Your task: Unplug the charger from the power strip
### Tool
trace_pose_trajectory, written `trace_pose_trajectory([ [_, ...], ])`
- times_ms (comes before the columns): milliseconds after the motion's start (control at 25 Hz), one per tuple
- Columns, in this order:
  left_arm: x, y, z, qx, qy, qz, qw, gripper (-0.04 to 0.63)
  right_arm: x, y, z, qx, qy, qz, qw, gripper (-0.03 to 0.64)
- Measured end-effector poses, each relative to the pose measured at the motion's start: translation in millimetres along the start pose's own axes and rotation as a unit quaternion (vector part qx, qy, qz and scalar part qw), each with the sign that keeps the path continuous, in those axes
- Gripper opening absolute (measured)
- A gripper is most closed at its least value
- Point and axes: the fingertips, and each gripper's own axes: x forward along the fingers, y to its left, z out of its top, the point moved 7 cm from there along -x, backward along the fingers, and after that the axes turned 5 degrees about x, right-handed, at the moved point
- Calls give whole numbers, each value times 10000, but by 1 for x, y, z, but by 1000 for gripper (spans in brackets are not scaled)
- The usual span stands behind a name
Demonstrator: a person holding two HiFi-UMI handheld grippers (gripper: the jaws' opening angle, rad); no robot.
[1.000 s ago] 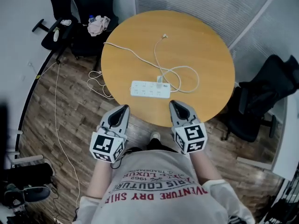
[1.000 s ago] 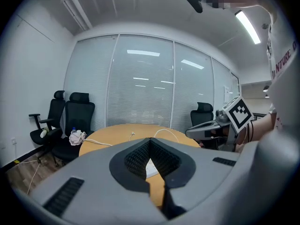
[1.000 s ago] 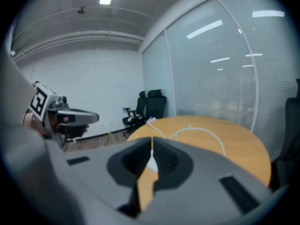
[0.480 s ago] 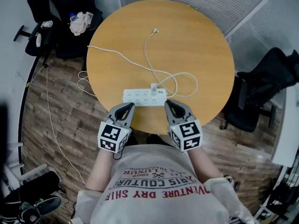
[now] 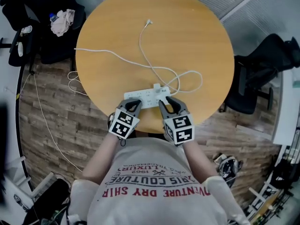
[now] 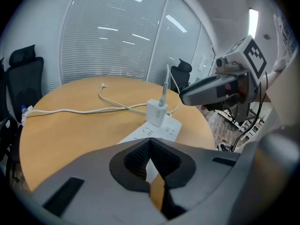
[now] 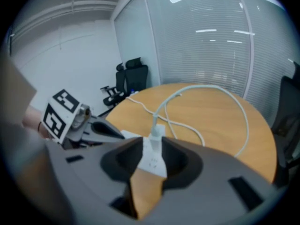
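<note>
A white power strip [image 5: 140, 97] lies near the front edge of the round wooden table [image 5: 197, 27]. A white charger [image 5: 156, 86] stands plugged into its right end, and its thin cable [image 5: 187, 76] loops over the tabletop. My left gripper [image 5: 135, 103] hovers at the strip's near edge; its jaws stand a narrow gap apart [image 6: 152, 172] with nothing between them. My right gripper [image 5: 165, 101] points at the charger [image 7: 154, 142]. Its jaws [image 7: 149, 172] are opening and frame the charger without touching it. The charger [image 6: 157, 112] also shows upright on the strip [image 6: 164, 131] in the left gripper view.
The strip's own cord [image 5: 103, 53] runs left off the table onto the wood floor. Black office chairs stand at the right [image 5: 262, 64] and at the upper left [image 5: 42, 36], one with a cloth [image 5: 62, 22] on it. The table's front rim [image 5: 150, 125] is close to the person's body.
Both grippers have come forward and down from in front of the person to the near edge of the power strip. The right gripper's jaws have parted.
</note>
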Motion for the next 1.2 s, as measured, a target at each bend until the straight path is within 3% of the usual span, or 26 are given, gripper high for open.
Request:
trace_pose_trajectory([
  [120, 13, 4, -3, 166, 168, -171, 9996, 31, 14, 1, -2, 78, 134, -137, 9998, 163],
  [360, 25, 6, -7, 102, 361, -451, 9983, 31, 38, 0, 0, 152, 373, -385, 9984, 219],
  [640, 33, 0, -6, 329, 575, -632, 9958, 31, 72, -9, -6, 437, 956, -622, 9925, 220],
  [800, 34, 2, -5, 214, 531, -764, 9954, 31, 81, -10, -7, 479, 1213, -831, 9880, 217],
  [920, 34, 2, -5, 191, 510, -785, 9954, 31, 85, -10, -10, 505, 1320, -923, 9857, 175],
  [1200, 34, 3, -5, 230, 452, -750, 9959, 31, 86, -8, -6, 472, 1644, -925, 9809, 164],
])
